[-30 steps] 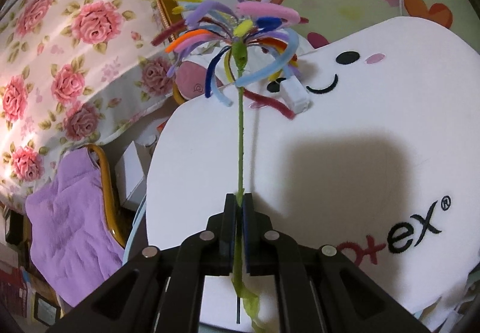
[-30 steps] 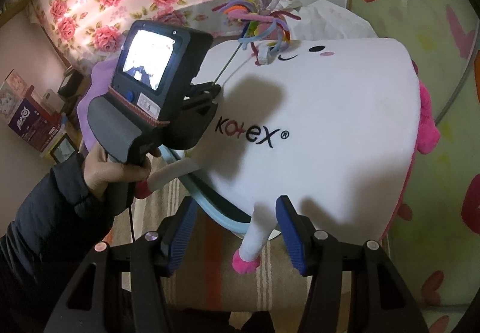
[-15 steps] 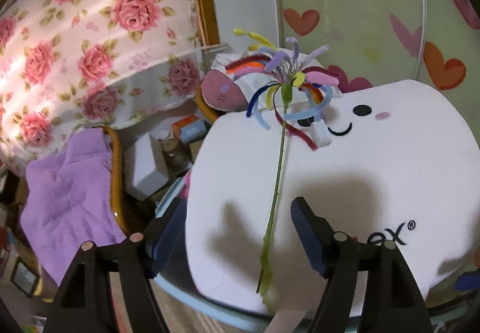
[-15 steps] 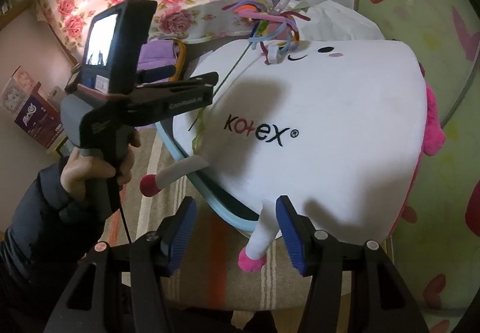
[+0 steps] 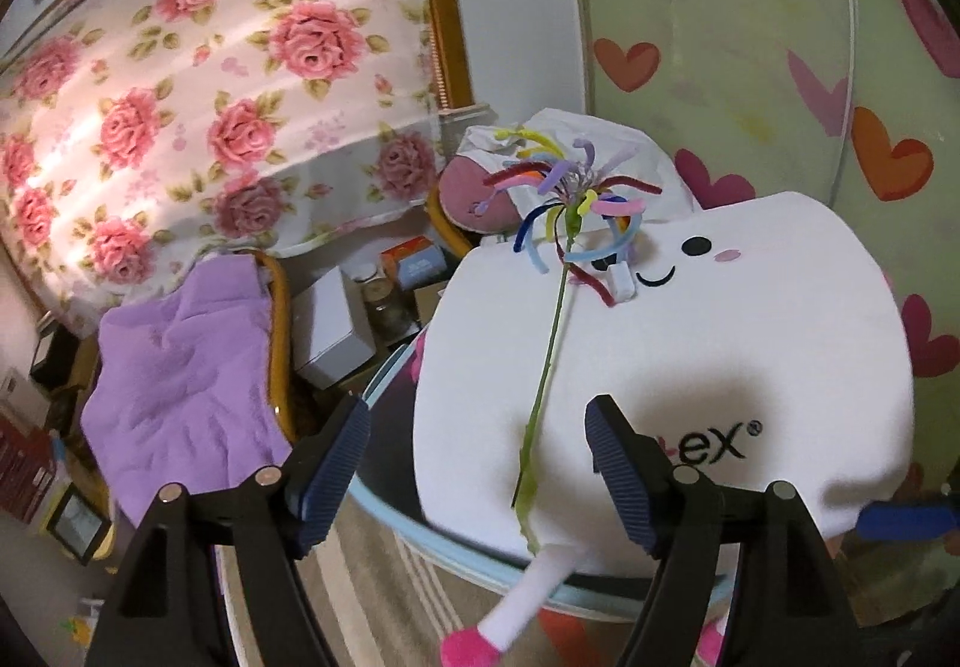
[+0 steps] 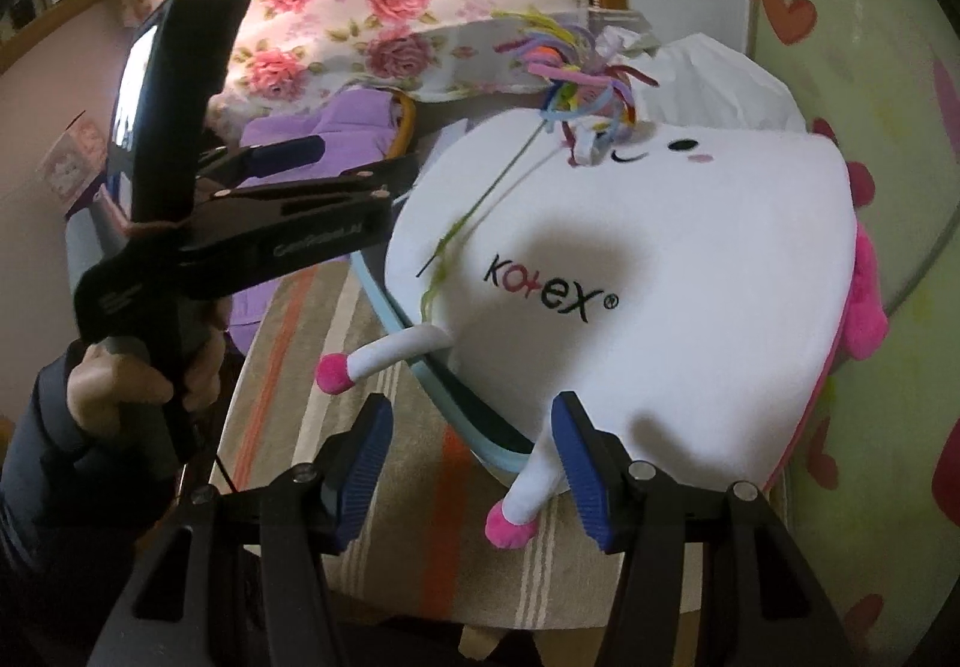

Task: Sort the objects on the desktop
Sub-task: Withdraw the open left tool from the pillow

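A pipe-cleaner flower (image 5: 552, 325) with a green stem and many-coloured petals lies loose on a big white plush pillow (image 5: 720, 343) with a smiling face. My left gripper (image 5: 477, 415) is open, hanging above and behind the stem's lower end without touching it. In the right wrist view the flower (image 6: 576, 72) rests near the pillow's (image 6: 660, 259) face, and the left gripper (image 6: 360, 159), held by a person's hand, hovers to its left. My right gripper (image 6: 471, 409) is open at the pillow's near edge. A white, pink-tipped plush leg (image 6: 528, 487) lies beside its right finger.
The pillow rests on a round light-blue rim (image 5: 420, 523) over a striped cloth (image 6: 360, 367). A purple blanket (image 5: 180, 385) drapes a wicker chair at left. A white box (image 5: 330, 331) and jars stand behind. A floral curtain and a heart-patterned panel close off the back.
My left gripper opened and let go of the flower's stem, then drew back and up. The flower now lies on the pillow. The right gripper stayed in place.
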Tool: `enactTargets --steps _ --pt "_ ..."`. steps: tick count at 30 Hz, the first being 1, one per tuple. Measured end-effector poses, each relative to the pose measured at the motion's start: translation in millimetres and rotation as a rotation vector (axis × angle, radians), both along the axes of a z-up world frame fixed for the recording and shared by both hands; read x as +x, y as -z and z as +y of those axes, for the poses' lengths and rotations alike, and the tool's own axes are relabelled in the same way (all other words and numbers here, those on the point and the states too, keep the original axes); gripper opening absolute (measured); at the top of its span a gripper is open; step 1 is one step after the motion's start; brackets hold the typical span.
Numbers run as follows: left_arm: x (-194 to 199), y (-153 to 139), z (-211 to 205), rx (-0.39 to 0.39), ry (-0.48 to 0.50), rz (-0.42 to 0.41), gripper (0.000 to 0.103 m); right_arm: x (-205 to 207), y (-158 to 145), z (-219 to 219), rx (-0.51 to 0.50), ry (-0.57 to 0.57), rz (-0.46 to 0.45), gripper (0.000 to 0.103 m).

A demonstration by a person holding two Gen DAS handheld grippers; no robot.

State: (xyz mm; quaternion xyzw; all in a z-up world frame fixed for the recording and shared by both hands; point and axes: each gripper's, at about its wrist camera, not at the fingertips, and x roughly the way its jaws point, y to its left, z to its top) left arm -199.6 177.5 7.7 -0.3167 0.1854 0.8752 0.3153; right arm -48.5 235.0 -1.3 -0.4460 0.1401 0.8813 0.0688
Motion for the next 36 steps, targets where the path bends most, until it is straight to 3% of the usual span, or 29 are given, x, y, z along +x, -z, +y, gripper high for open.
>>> enactTargets --steps 10,15,20,27,32,36 --pt "48 -14 -22 -0.024 -0.074 0.012 0.078 17 -15 6 0.0 -0.089 0.04 0.059" --pt "66 -13 -31 -0.033 -0.066 0.007 0.078 23 -16 3 -0.018 -0.101 0.05 0.059" --pt "77 0 -36 -0.046 -0.02 -0.024 0.078 35 -13 17 -0.017 -0.038 0.047 0.059" --pt "91 19 -27 -0.065 0.05 -0.055 0.078 55 -15 72 -0.056 0.114 0.025 0.059" --pt "98 25 -10 -0.07 0.048 -0.075 0.078 68 -24 138 -0.152 0.228 0.068 0.059" --pt "104 28 8 -0.075 0.016 -0.096 0.078 59 -14 192 -0.27 0.225 0.081 0.06"
